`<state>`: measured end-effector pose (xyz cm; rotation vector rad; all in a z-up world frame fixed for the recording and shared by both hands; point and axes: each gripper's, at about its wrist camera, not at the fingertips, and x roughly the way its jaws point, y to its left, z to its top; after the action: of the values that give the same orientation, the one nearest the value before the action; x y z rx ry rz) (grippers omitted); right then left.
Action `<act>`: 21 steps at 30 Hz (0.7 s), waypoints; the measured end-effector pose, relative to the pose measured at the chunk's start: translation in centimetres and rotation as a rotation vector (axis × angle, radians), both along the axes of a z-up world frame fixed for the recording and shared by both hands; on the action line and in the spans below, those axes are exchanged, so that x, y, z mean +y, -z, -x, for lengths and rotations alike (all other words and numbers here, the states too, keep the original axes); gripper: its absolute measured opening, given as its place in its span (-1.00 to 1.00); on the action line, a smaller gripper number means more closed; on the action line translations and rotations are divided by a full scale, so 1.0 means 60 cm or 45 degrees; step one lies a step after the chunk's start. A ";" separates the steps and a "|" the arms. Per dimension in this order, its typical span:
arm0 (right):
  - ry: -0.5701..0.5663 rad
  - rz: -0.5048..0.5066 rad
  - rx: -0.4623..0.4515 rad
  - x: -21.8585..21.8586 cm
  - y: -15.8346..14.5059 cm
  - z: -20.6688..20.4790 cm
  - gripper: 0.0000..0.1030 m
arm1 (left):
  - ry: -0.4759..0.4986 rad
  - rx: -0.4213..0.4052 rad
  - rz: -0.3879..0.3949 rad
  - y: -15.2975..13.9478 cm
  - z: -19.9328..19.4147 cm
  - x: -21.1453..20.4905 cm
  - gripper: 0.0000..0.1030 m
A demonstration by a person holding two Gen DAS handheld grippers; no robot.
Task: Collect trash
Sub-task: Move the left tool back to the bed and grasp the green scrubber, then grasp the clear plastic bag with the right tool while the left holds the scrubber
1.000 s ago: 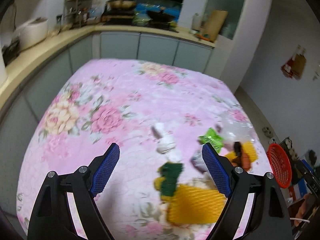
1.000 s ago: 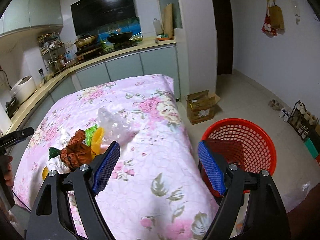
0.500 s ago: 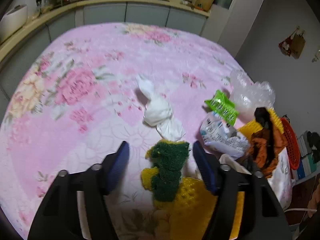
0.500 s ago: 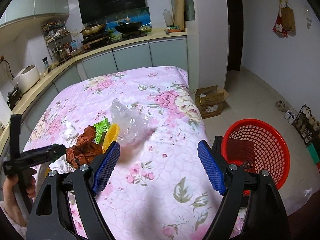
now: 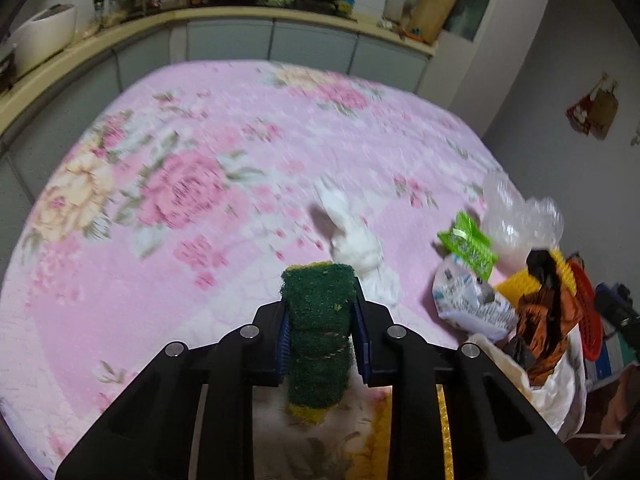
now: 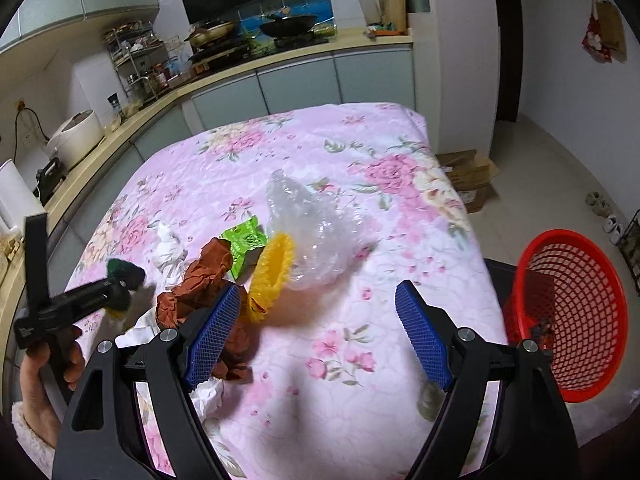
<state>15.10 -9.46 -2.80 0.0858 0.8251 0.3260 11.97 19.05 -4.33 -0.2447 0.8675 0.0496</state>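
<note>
Scouring sponge (image 5: 318, 328), coarse green, between left gripper (image 5: 322, 346) pads.

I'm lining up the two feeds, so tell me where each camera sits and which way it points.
Left wrist: rides the left claw, looks across the pink table toward the counter; claw shut on the green sponge.
Right wrist: rides the right claw, open, faces the table and stove; red basket at right, left hand visible.
Shared: sponge, clear bag.

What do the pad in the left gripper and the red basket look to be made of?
Pad: coarse green scouring fibre on a yellow layer, likely foam sponge; fuzzy matte surface, pinched in the left gripper. Basket: probably moulded plastic; glossy red open lattice with a smooth rim.
</note>
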 end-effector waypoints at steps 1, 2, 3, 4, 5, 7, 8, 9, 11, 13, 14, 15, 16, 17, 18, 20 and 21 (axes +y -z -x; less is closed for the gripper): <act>0.005 0.003 0.001 0.000 0.001 -0.005 0.50 | -0.013 -0.020 -0.005 -0.007 0.002 0.004 -0.54; 0.011 0.003 0.001 0.000 0.002 -0.010 0.50 | -0.032 -0.043 -0.012 -0.016 0.005 0.008 -0.54; 0.019 -0.003 -0.002 0.001 0.000 -0.020 0.50 | -0.051 -0.061 -0.020 -0.023 0.007 0.012 -0.54; 0.024 -0.011 -0.007 0.001 -0.002 -0.029 0.50 | -0.063 -0.074 -0.024 -0.027 0.009 0.015 -0.54; 0.029 -0.017 -0.014 0.001 -0.005 -0.038 0.50 | -0.077 -0.091 -0.027 -0.034 0.011 0.018 -0.54; 0.036 -0.030 -0.020 0.002 -0.010 -0.061 0.50 | -0.097 -0.112 -0.020 -0.042 0.012 0.024 -0.54; 0.037 -0.038 -0.015 0.003 -0.010 -0.072 0.50 | -0.106 -0.123 -0.012 -0.046 0.012 0.026 -0.54; 0.032 -0.050 -0.006 0.005 -0.010 -0.084 0.50 | -0.111 -0.128 -0.010 -0.049 0.011 0.027 -0.54; 0.024 -0.059 0.024 0.013 -0.005 -0.110 0.50 | -0.116 -0.135 -0.015 -0.051 0.011 0.029 -0.54; 0.016 -0.043 0.062 0.023 0.007 -0.136 0.50 | -0.119 -0.138 -0.030 -0.052 0.011 0.027 -0.54; 0.013 -0.034 0.082 0.027 0.014 -0.144 0.50 | -0.119 -0.139 -0.038 -0.053 0.012 0.026 -0.54; 0.000 -0.032 0.109 0.033 0.023 -0.153 0.50 | -0.119 -0.139 -0.045 -0.053 0.012 0.026 -0.54; -0.010 -0.030 0.131 0.037 0.030 -0.159 0.50 | -0.120 -0.139 -0.054 -0.052 0.012 0.025 -0.54; -0.015 -0.020 0.155 0.040 0.038 -0.163 0.50 | -0.123 -0.138 -0.064 -0.052 0.012 0.024 -0.53; -0.016 0.004 0.189 0.046 0.049 -0.169 0.50 | -0.125 -0.135 -0.069 -0.052 0.012 0.024 -0.54; -0.023 0.025 0.223 0.052 0.062 -0.176 0.43 | -0.131 -0.131 -0.074 -0.051 0.012 0.025 -0.54; -0.034 0.022 0.237 0.054 0.067 -0.178 0.30 | -0.132 -0.131 -0.076 -0.050 0.011 0.025 -0.54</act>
<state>25.78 -6.21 -6.83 0.0897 1.0142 0.3392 11.29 20.57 -1.33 -0.2346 0.7495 0.1583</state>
